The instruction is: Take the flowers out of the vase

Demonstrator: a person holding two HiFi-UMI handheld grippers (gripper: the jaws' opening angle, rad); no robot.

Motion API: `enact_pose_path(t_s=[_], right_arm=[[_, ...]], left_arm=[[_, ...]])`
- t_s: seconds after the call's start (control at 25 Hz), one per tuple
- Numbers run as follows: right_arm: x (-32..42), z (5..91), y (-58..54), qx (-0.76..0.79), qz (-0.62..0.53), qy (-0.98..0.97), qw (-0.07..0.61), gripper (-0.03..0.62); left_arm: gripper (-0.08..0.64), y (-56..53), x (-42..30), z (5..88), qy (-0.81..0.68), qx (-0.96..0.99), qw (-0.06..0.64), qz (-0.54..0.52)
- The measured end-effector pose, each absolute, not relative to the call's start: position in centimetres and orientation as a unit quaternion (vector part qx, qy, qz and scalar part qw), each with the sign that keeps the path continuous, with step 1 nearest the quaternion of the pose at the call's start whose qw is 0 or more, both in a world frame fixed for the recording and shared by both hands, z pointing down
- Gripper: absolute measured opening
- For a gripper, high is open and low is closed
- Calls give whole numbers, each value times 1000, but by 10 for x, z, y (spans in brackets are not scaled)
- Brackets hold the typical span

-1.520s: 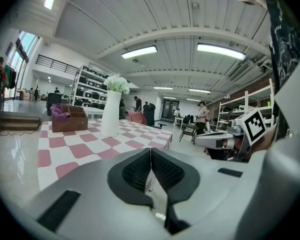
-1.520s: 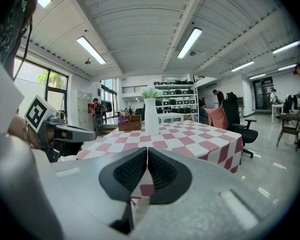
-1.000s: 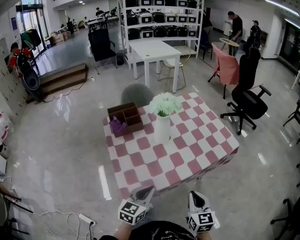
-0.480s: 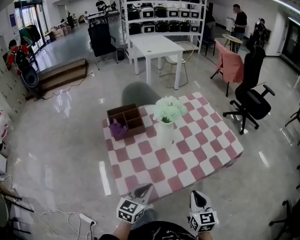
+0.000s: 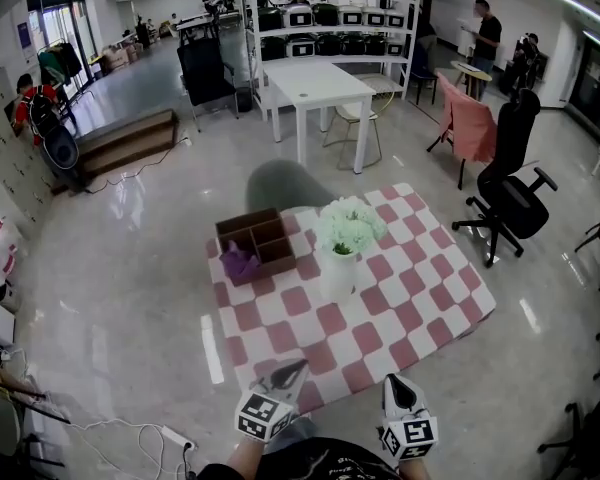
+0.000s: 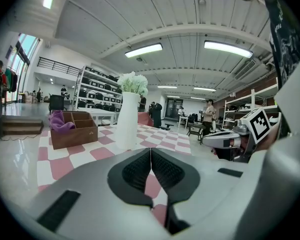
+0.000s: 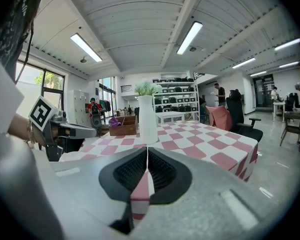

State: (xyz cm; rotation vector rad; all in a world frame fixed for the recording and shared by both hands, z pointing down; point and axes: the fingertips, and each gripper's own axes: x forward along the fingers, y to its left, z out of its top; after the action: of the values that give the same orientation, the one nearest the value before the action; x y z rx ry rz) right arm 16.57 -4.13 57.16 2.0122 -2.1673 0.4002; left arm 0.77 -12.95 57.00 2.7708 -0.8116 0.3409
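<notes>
Head view, lower edge, left of centre: I am holding my left claw (image 5: 293, 372) at the near edge of the checked table (image 5: 420, 303). Its jaws are pressing together, pads meeting along one seam, and they are pinching nothing.

Upper left part of the table: a brown wooden box (image 5: 257, 238) with dividers is sitting there, with a purple cloth (image 5: 238, 263) bunching at its lower-left end.

Just right of the box, near the table's middle, the white vase (image 5: 337, 276) is standing upright. The white flowers (image 5: 350, 225) are sitting in its mouth, their heads crowding above the rim. Vase and box are standing near each other but apart.

Lower edge, right of centre: I am holding my right claw (image 5: 396, 386) about level with the left one. Its jaws are likewise pressing together on nothing. Both claws are pointing toward the vase and are well apart from it.

Upper right of the frame: a black office chair (image 5: 510, 193) is standing on the floor beyond the table.
</notes>
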Motion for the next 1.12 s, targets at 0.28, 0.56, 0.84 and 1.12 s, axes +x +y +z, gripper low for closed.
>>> enact_pose_path(t_s=[0.28, 0.56, 0.84, 1.12], right_arm=[[164, 561, -67, 674, 124, -725, 72, 9], [162, 550, -95, 676, 115, -724, 77, 9], [147, 547, -120, 669, 109, -731, 82, 9], [132, 545, -133, 665, 108, -734, 88, 9]], left_arm=[[11, -158, 10, 554, -275, 950, 110, 100], [11, -173, 6, 551, -278, 950, 104, 95], [11, -189, -2, 548, -293, 947, 110, 71], [11, -203, -13, 532, -303, 945, 114, 54]])
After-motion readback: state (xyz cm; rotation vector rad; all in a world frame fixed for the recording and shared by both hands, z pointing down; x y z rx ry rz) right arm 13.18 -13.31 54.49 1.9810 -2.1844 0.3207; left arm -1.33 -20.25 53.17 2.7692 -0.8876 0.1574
